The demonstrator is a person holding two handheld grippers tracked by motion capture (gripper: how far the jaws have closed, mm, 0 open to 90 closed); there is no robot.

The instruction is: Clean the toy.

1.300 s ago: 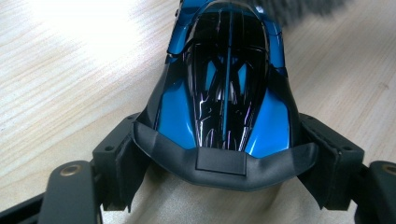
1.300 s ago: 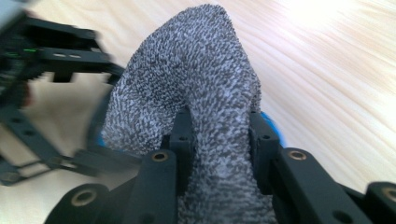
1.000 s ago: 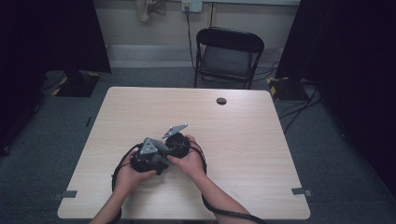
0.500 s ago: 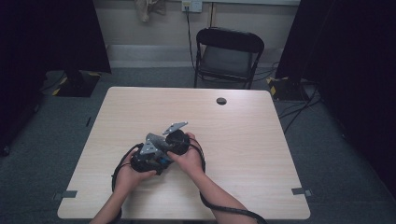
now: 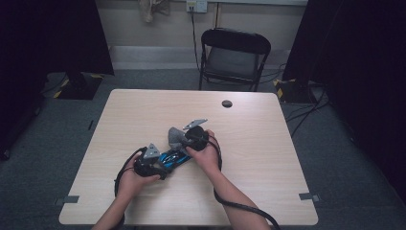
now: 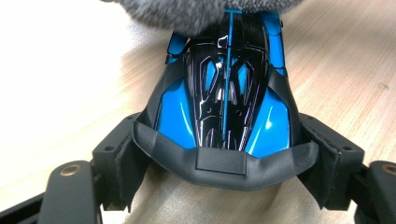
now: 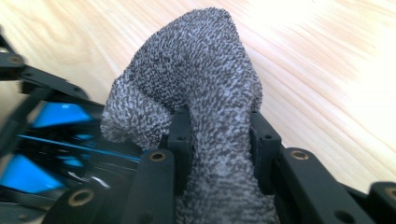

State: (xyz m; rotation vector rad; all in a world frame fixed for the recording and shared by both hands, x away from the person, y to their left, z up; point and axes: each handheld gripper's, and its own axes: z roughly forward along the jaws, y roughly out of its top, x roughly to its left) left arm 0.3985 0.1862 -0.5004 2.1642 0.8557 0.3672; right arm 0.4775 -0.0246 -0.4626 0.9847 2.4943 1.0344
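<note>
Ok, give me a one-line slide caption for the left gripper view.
Left claw clamps the rear of a blue toy car while a grey cloth touches its far end.

Table [image 5: 268, 158]: light wood-grain top, rectangular, standing on grey carpet floor [image 5: 344, 163]. A small dark round disc [image 5: 227, 103] lies on the top near the far edge, well apart from everything else. A blue and black toy car [image 5: 171, 158] sits near the middle of the near half; whether its wheels touch the top cannot be told.
</note>
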